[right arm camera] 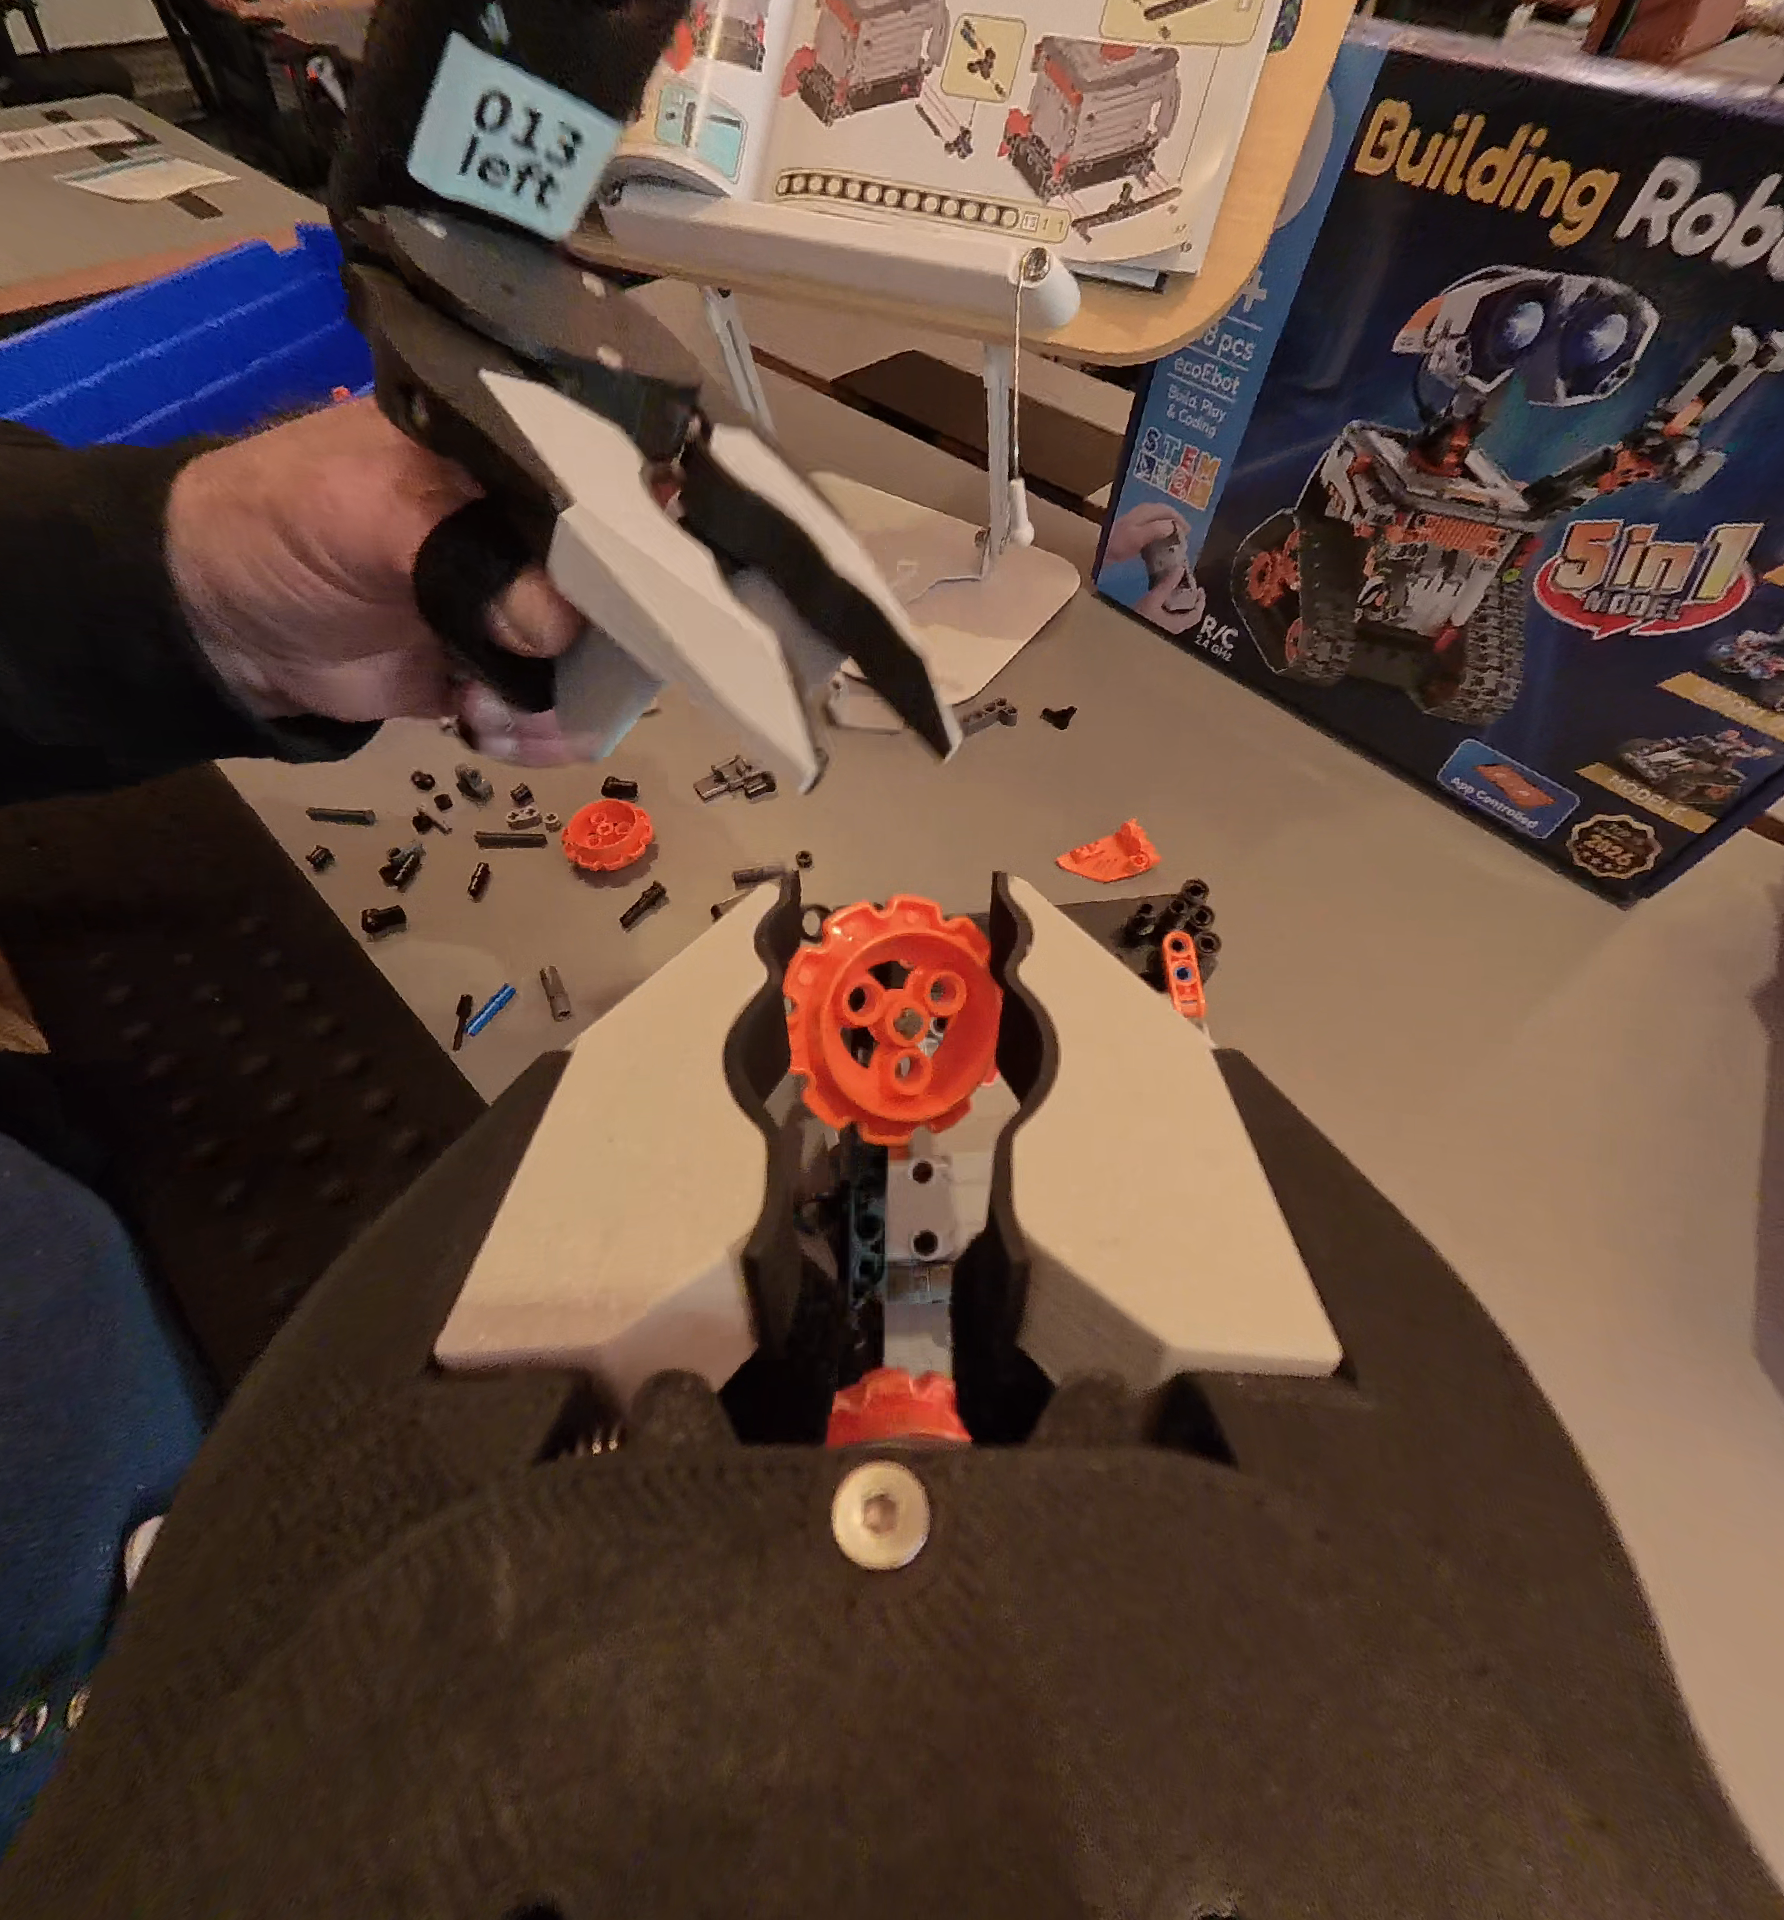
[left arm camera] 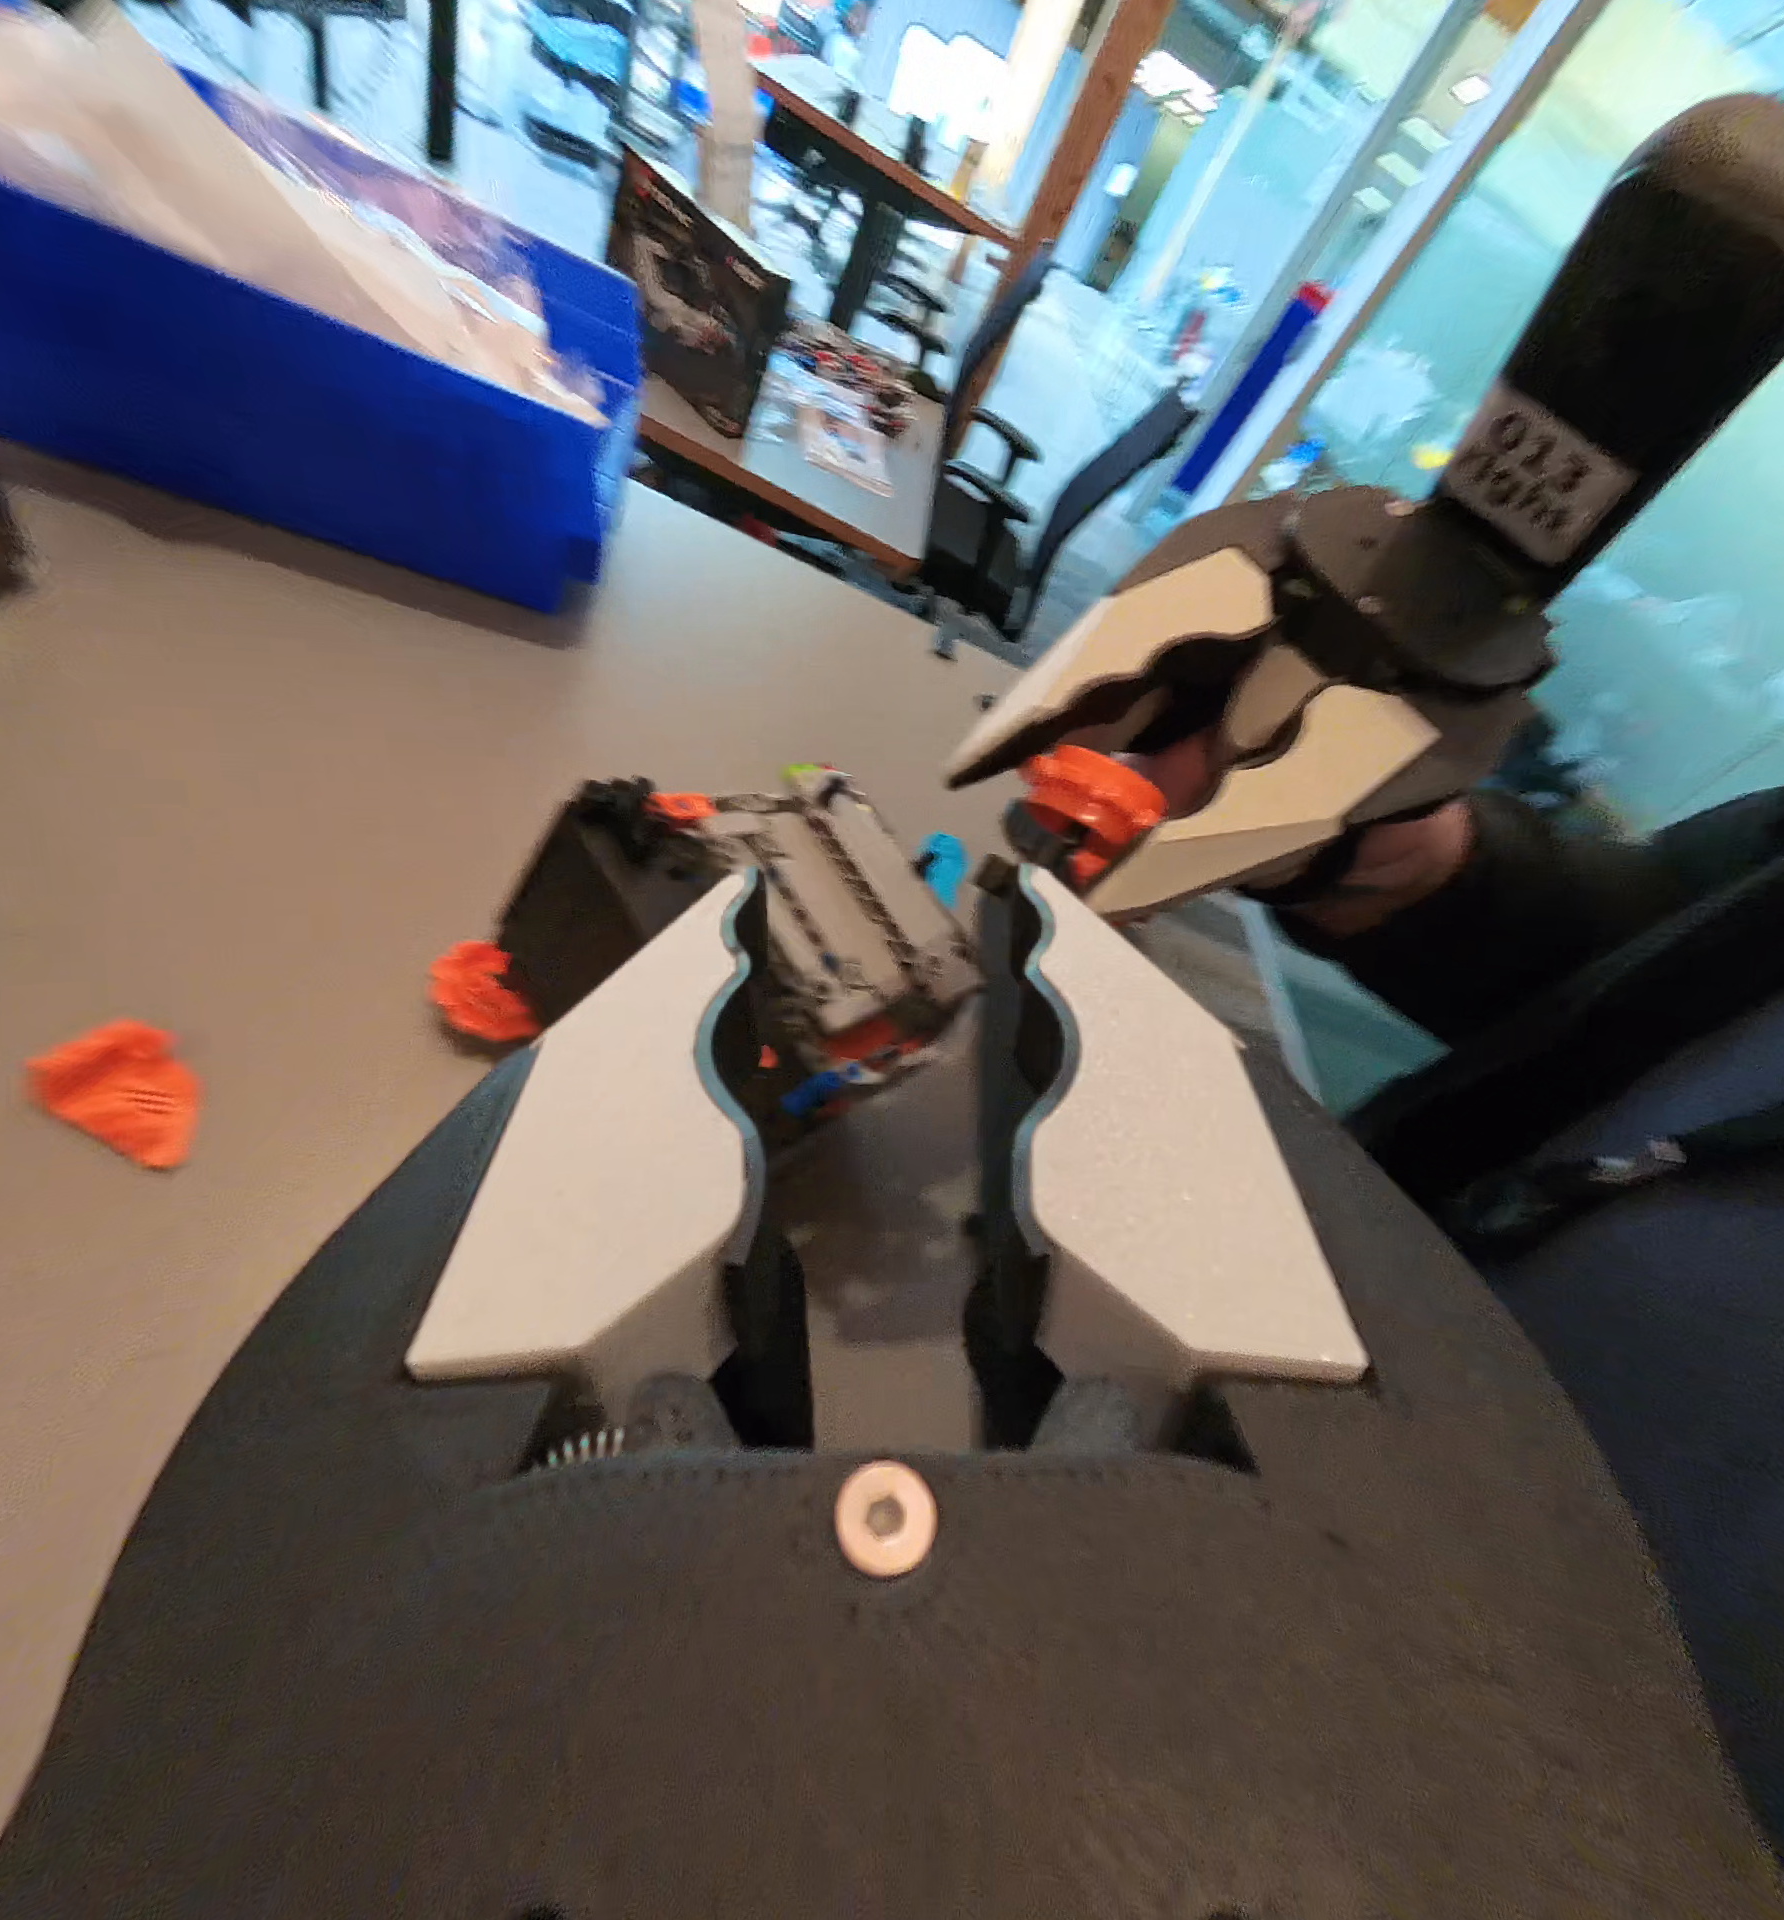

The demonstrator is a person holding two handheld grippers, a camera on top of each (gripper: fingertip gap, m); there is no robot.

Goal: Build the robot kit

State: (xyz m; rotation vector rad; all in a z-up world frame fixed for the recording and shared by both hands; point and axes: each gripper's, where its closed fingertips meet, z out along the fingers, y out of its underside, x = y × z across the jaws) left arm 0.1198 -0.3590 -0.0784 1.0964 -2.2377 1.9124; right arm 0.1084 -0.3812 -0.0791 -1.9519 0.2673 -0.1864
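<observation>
Hovering above the scattered black pins point(right arm camera: 514, 842) toward the table's point(right arm camera: 1387, 1039) left edge, the left gripper point(right arm camera: 883, 764) hangs with its tongs spread and empty. Farther right, nearer the table's middle, the right gripper point(right arm camera: 893, 914) pinches a brick-built piece by its orange gear wheel point(right arm camera: 893, 1023). That light, stiff plastic piece likely pulls apart at its joints, so the wheel's toothed rim looks a surer hold than the thin beam point(right arm camera: 867, 1226).

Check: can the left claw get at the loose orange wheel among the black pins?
Probably yes. The left claw is open, empty, hovering near the loose orange wheel; only small black pins lie around it. The right claw, shut on a wheeled assembly, sits clear of that path.
</observation>
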